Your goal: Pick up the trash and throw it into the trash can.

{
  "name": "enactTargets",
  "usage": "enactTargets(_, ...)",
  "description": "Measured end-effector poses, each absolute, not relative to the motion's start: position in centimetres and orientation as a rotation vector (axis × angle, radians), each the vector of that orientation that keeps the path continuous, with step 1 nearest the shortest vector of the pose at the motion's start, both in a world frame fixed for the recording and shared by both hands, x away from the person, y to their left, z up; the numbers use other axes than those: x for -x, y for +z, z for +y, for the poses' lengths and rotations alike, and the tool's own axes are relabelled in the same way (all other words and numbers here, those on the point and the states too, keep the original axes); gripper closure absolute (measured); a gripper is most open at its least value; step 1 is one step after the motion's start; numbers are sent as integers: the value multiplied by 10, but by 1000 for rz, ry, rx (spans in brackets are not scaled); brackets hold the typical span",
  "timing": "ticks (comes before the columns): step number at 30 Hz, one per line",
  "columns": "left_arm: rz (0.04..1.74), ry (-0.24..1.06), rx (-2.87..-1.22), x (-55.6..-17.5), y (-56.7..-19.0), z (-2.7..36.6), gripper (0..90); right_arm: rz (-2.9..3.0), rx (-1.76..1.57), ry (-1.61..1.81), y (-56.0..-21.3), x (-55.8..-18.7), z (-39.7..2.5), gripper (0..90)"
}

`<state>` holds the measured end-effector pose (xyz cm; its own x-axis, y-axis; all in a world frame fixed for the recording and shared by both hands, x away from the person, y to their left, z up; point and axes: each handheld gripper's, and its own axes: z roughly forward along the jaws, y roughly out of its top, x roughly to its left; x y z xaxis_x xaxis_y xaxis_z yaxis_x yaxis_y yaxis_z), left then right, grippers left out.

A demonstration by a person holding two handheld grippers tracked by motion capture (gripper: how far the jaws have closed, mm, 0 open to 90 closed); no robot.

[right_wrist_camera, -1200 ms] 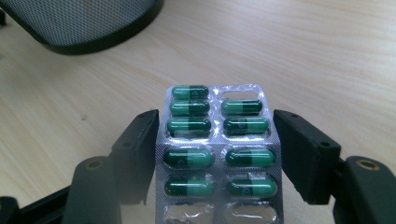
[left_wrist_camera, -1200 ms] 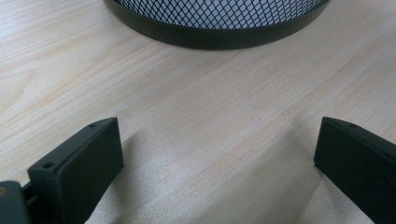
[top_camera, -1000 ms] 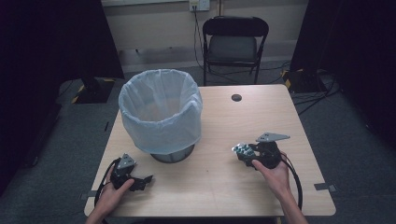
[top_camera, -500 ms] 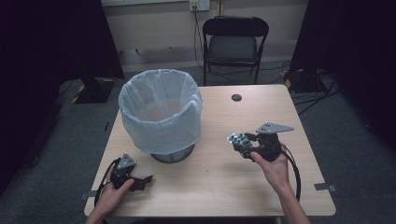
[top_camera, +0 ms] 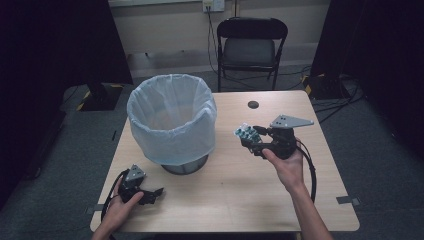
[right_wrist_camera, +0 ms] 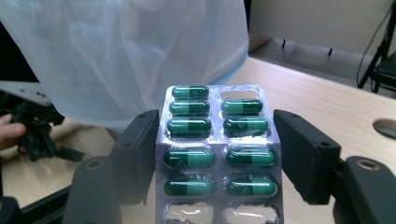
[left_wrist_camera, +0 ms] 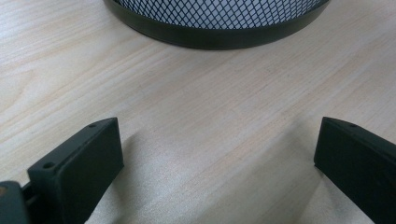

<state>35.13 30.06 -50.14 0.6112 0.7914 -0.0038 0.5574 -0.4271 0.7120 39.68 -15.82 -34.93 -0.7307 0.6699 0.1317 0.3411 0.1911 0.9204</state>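
A silver blister pack of green capsules is held above the wooden table, to the right of the bin. My right gripper is shut on the pack, a jaw against each long edge. Some of its pockets are empty. A black mesh waste bin lined with a pale blue bag stands left of centre. My left gripper rests open on the table at the front left, with bare wood between its jaws. The bin's black base ring lies just ahead of it.
A small dark round hole is set in the table behind the right gripper. A black folding chair stands beyond the far edge. Cables trail on the floor at the right.
My right gripper has risen and moved forward and left toward the bin with the blister pack in it. The left gripper has stayed put.
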Motion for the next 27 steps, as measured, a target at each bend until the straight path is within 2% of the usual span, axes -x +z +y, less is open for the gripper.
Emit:
enactTargets(16, 1056, 437, -2148, -351, -501, 301, 7, 2156, -839, 1616, -300, -408, -141, 340)
enactTargets(27, 1057, 437, -2148, -351, -501, 301, 6, 2160, -733, 1702, -267, -429, -110, 340)
